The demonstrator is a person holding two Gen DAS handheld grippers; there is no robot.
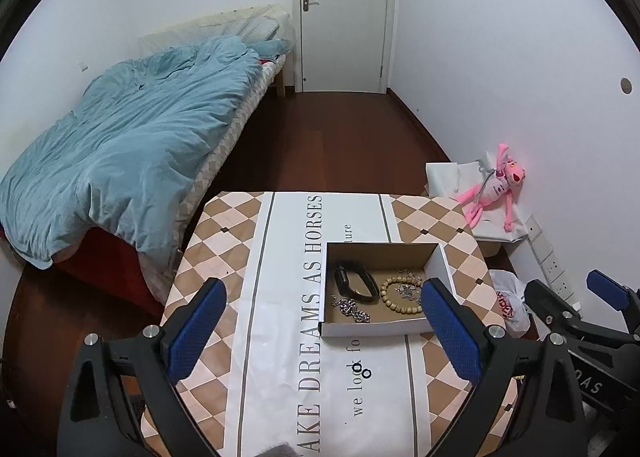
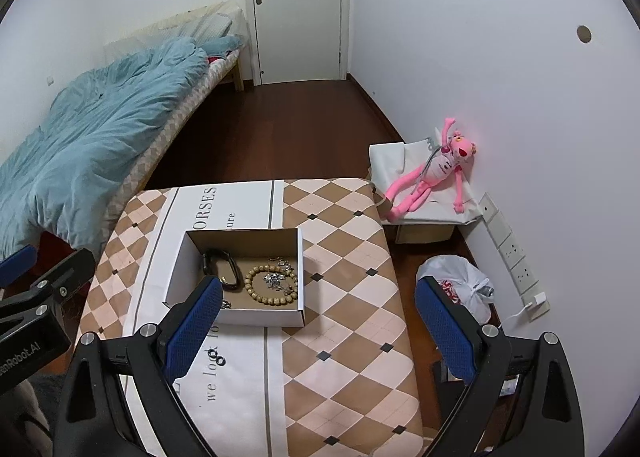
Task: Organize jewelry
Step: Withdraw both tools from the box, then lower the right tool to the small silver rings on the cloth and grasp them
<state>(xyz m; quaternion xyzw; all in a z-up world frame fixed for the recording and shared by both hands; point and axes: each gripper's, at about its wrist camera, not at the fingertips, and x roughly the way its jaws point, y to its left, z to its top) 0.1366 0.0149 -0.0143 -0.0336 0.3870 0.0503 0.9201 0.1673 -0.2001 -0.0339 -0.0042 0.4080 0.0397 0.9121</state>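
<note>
Four jewelry pieces lie inside cardboard box point(image 1: 438, 265).

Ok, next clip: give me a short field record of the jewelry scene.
container: open cardboard box on patterned table
in box: black watch, wooden bead bracelet, silver chain, small silver pieces
outside box: two small black rings on the table
left claw: open, empty
right claw: open, empty
</note>
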